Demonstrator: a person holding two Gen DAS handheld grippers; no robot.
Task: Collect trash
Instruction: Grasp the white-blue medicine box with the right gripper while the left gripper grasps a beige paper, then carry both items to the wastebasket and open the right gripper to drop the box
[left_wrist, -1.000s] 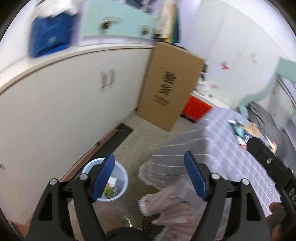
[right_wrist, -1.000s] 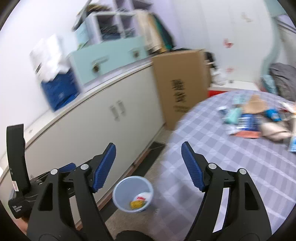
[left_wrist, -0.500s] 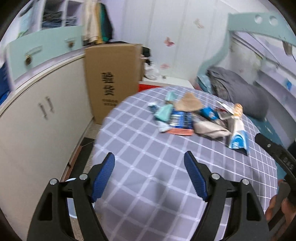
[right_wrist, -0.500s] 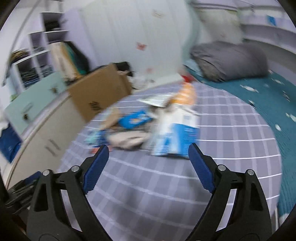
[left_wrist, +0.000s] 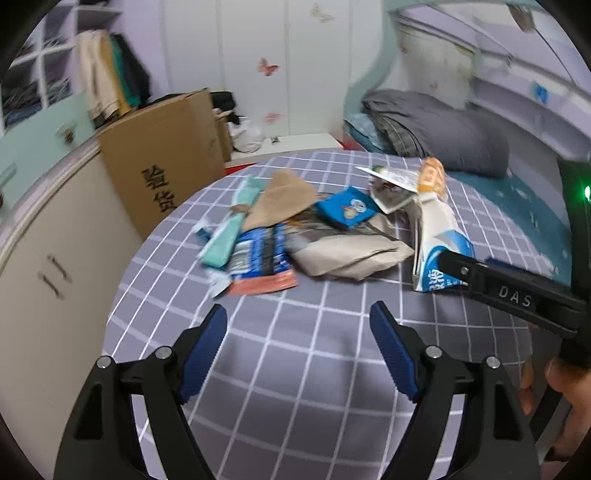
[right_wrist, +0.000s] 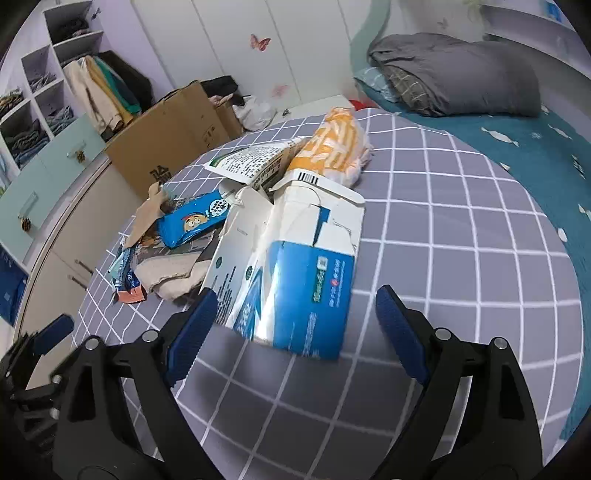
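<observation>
A heap of trash lies on a round table with a grey checked cloth. It holds a torn blue-and-white carton, an orange-and-white bag, a blue snack wrapper, brown paper, crumpled beige paper and a teal wrapper. My right gripper is open, with the near end of the carton between its fingers; the left pad is close beside it and the right pad stands apart. My left gripper is open over bare cloth, short of the heap.
A tall cardboard box leans on the white cabinet left of the table. A bed with a grey duvet and a teal sheet borders the table's far right. A hand holds the right gripper.
Both views swung from the floor bin and cabinet up to the table top. Both grippers moved in toward the heap, the right one up to the carton, its jaws a little wider.
</observation>
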